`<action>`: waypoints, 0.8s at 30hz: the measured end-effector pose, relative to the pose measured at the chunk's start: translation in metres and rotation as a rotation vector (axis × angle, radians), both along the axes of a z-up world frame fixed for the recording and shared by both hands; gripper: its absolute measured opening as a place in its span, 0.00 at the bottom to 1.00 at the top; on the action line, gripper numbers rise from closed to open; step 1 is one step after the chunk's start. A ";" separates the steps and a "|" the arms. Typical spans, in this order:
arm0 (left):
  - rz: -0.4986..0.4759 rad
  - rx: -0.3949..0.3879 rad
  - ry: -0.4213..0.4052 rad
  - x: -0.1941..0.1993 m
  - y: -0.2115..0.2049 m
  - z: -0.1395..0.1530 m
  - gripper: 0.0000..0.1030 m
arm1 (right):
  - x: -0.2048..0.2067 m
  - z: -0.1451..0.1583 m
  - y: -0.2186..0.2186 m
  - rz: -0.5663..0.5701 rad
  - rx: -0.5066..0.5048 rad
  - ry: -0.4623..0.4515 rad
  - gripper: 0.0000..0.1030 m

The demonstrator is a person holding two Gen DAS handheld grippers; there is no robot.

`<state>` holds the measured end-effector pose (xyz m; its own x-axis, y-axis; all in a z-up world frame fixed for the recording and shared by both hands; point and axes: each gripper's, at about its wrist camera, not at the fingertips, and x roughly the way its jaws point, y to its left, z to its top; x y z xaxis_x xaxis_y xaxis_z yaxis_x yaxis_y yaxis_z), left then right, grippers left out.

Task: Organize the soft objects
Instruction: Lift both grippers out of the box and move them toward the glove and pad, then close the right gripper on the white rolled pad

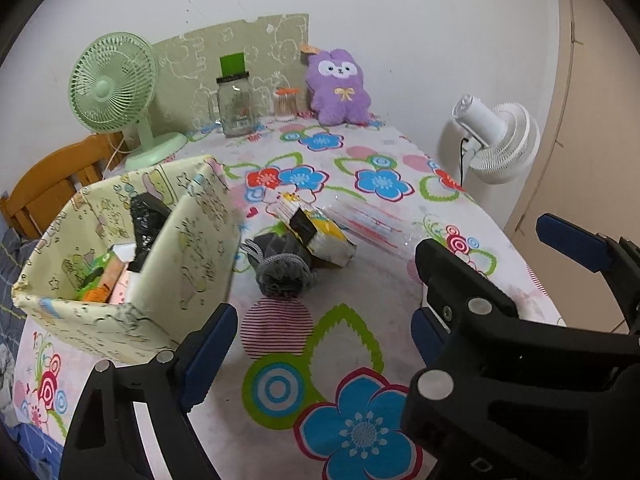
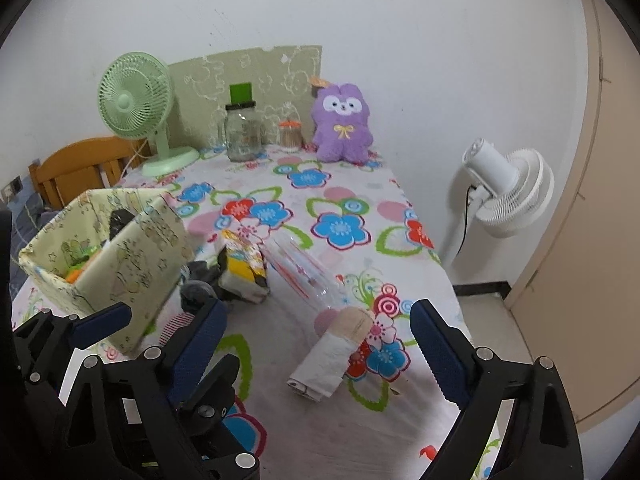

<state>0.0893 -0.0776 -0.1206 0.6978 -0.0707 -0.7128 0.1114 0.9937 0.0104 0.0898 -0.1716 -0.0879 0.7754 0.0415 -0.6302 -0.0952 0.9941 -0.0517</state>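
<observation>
Both grippers are held spread and empty above the near edge of the tabletop (image 2: pixel 280 432): the left gripper (image 1: pixel 320 336) beside the box (image 1: pixel 100 304) at the left edge, the right gripper (image 2: pixel 316 344) over a rolled cloth (image 2: pixel 332 356). A grey pouch (image 1: pixel 280 272) and tissue pack (image 1: pixel 320 232) are seen mid-table, touching.

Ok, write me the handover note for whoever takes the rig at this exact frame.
Left gripper: jaws open, holding nothing, over the near table.
Right gripper: jaws open, holding nothing, aimed at the white roll.
Fabric box, left side of the table: already holds a black bag and some packets.
Still loose on the tablecloth: grey mesh pouf, yellow tissue pack, clear plastic pack, white roll.
Left: put these in the box.
</observation>
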 end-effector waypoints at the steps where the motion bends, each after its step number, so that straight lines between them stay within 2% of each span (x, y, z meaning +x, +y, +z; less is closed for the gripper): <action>1: -0.002 0.001 0.007 0.002 -0.002 -0.003 0.87 | 0.002 -0.003 -0.001 -0.002 0.001 0.008 0.91; 15: 0.001 0.011 0.114 0.029 -0.008 -0.043 0.84 | 0.037 -0.054 -0.013 -0.039 0.025 0.170 0.77; 17: 0.001 0.010 0.125 0.032 -0.007 -0.046 0.84 | 0.041 -0.060 -0.014 -0.047 0.029 0.188 0.74; 19: -0.001 0.008 0.132 0.034 -0.007 -0.049 0.84 | 0.045 -0.064 -0.016 -0.051 0.038 0.209 0.65; 22: -0.004 0.003 0.129 0.035 -0.005 -0.050 0.84 | 0.051 -0.072 -0.017 -0.054 0.064 0.254 0.61; 24: -0.006 0.001 0.128 0.036 -0.005 -0.050 0.84 | 0.051 -0.074 -0.017 -0.067 0.073 0.249 0.58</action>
